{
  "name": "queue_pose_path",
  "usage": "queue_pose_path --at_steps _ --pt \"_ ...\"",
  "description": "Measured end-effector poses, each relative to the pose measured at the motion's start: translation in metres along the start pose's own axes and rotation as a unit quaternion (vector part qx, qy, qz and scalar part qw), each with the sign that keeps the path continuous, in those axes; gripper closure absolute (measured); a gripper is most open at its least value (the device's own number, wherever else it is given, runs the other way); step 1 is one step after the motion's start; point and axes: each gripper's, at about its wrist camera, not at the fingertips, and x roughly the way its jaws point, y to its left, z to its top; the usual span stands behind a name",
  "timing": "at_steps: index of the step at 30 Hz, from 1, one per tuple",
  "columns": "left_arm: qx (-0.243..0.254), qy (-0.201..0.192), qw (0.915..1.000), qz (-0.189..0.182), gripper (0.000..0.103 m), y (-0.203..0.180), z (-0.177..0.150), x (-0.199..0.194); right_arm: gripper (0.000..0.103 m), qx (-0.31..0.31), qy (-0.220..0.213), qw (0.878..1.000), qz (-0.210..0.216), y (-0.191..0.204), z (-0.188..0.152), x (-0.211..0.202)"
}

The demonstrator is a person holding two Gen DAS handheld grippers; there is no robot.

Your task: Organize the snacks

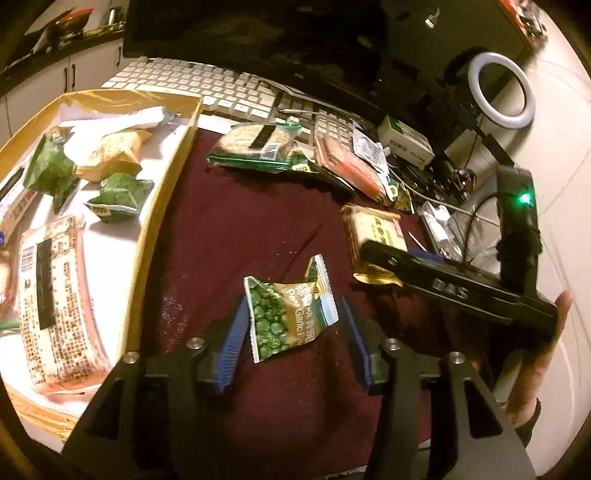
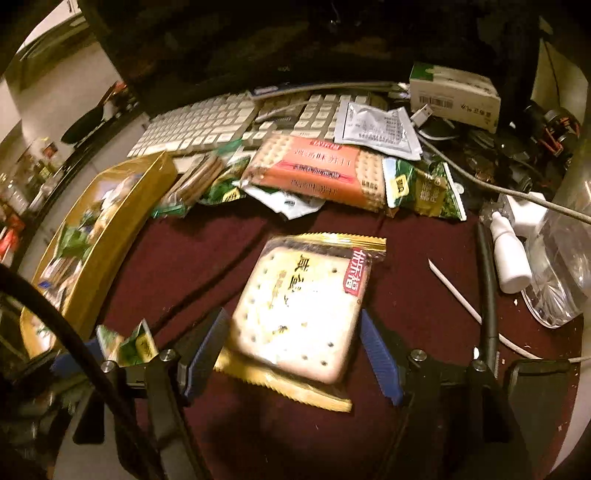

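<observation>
Low in the frame, the left gripper (image 1: 293,334) has its fingers apart around a green pea packet (image 1: 290,312); the right gripper (image 2: 295,354) likewise straddles a cracker packet (image 2: 303,310), fingers apart.

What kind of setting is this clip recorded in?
Probably a home computer desk doubling as a snack-sorting spot: a white keyboard sits under a dark monitor, a ring light stands nearby, and kitchen-style cabinets show behind.
</observation>
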Motion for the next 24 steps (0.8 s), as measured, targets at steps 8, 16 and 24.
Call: queue_pose_path --at_steps 8,16,24 --pt "0.103 -0.042 0.9932 0.035 0.026 -0.026 0.016 -0.009 0.031 0.027 -0.034 0.999 0.008 -0.013 -0.003 -0.005" --pt "0.177 0.035 0.9835 0.013 0.036 -0.033 0.013 0.027 0.033 0.071 -0.049 0.993 0.075 -0.031 -0.008 -0.01" --pt "0.23 0.042 0.9703 0.062 0.042 -0.036 -0.01 0.022 0.033 0.091 -0.055 0.989 0.105 -0.035 -0.008 -0.01"
